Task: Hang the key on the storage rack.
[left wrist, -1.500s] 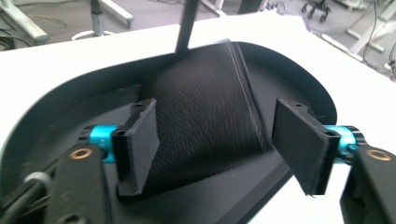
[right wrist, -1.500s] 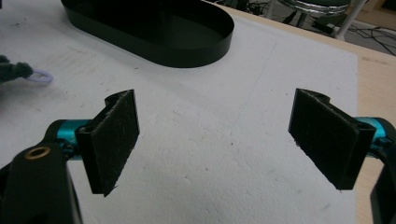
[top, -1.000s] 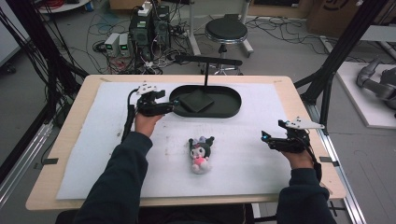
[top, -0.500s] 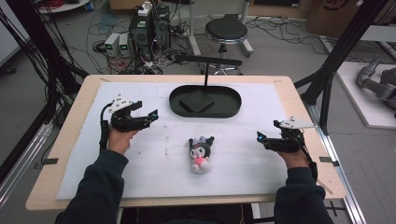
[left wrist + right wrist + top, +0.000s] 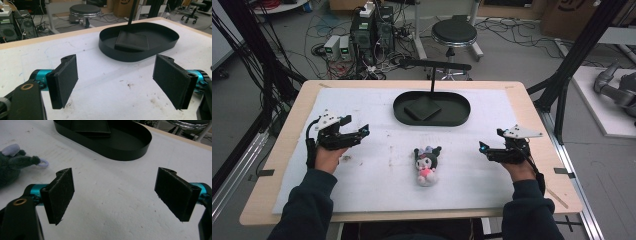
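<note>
1. A small plush toy with a dark head, pale body and pink chest point(image 5: 426, 165) lies on the white sheet point(image 5: 377, 180) that covers the wooden desk point(image 5: 537, 115), near the middle of the front edge, between the two hands.
2. The left tongs point(image 5: 362, 131) hover near the desk's left edge, jaws wide apart and holding nothing; the left gripper view shows bare sheet between the pads point(image 5: 65, 80).
3. The right tongs point(image 5: 483, 147) hang near the right edge, likewise spread and empty, well apart from the toy.
4. A black oval tray point(image 5: 459, 117) sits toward the far edge, a dark square slab point(image 5: 423, 107) inside it.
5. In the right gripper view, the toy's ear point(image 5: 27, 160) shows at the left.
</note>
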Demonstrator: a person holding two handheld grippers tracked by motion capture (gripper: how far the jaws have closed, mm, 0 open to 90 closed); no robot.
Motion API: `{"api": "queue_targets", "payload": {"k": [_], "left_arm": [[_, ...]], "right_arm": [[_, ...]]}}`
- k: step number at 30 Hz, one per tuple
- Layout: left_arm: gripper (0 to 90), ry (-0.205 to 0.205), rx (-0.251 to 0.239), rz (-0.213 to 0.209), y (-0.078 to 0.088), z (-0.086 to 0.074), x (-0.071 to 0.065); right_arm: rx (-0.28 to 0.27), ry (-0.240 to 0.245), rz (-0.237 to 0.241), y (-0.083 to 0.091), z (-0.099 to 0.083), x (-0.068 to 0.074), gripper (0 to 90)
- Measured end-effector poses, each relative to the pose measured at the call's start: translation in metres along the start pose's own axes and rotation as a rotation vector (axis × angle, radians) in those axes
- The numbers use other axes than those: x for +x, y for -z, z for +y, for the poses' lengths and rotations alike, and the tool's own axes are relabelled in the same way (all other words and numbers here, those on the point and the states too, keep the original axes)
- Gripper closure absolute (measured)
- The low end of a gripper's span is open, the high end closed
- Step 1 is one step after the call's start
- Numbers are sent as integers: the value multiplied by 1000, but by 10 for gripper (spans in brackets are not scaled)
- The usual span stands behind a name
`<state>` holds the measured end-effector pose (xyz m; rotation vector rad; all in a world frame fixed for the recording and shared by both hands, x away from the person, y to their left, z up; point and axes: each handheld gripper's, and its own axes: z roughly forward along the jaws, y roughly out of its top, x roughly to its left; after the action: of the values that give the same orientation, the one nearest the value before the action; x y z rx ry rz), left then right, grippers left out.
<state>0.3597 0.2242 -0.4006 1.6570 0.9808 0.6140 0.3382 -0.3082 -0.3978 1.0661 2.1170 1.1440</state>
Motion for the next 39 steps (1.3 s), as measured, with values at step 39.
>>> {"api": "queue_targets", "payload": {"k": [39], "left_arm": [[241, 10, 25, 37, 16, -16, 12]], "right_arm": [[133, -98, 442, -93, 25, 81, 248]]}}
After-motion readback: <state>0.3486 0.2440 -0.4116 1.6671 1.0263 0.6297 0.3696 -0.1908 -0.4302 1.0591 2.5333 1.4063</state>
